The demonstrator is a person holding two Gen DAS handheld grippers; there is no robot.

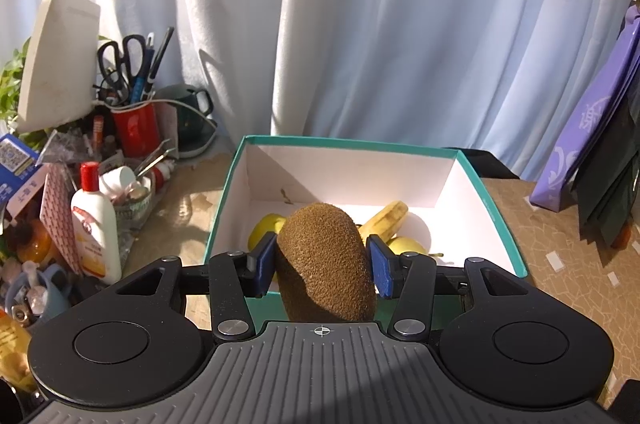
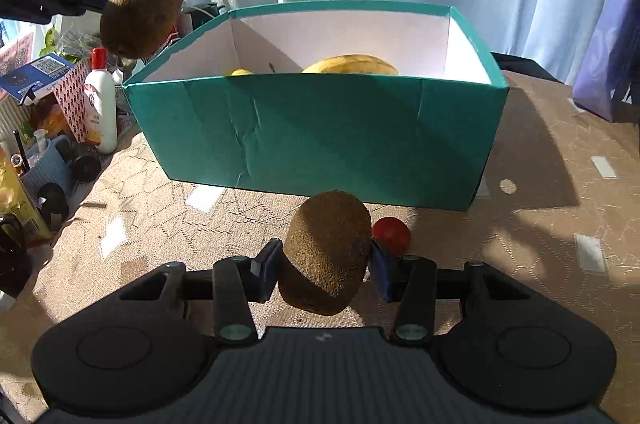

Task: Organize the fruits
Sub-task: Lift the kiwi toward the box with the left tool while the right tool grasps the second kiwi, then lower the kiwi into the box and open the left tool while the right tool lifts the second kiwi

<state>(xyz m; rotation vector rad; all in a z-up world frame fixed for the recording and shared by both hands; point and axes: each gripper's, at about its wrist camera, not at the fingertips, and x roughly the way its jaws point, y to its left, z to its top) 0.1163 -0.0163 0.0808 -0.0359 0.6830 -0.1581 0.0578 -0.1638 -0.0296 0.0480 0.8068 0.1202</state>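
- The left gripper (image 1: 322,264) grasps a brown kiwi (image 1: 326,262) across its middle, both blue pads pressed on the fuzzy skin, and holds it in the air just above the near left edge of the teal box (image 1: 496,212).
- Inside the box lie a banana (image 1: 384,220) and 2 yellow-green fruits, 1 to the left (image 1: 266,230) and 1 to the right (image 1: 406,246) of the held kiwi; the rest of the white floor is bare.
- The right gripper (image 2: 326,266) has a second kiwi (image 2: 326,252) between its pads, on the table (image 2: 560,264) near the box's front wall. Its right pad touches the skin; the left pad looks very close, but I cannot tell whether it presses, so the grip is not settled.
- A small red fruit (image 2: 392,230) sits just right of that kiwi, touching or nearly so.
- Handling, as I judge it: a kiwi is light, oval and soft under a thin skin, so a hard squeeze would bruise it. The fuzz gives friction. The short waist is the best hold; near the ends it could squirt out.
- Pose: both grippers tilt forward and down toward the box, the left one higher, seen at the top left of the right camera's view, the right one low over the table.
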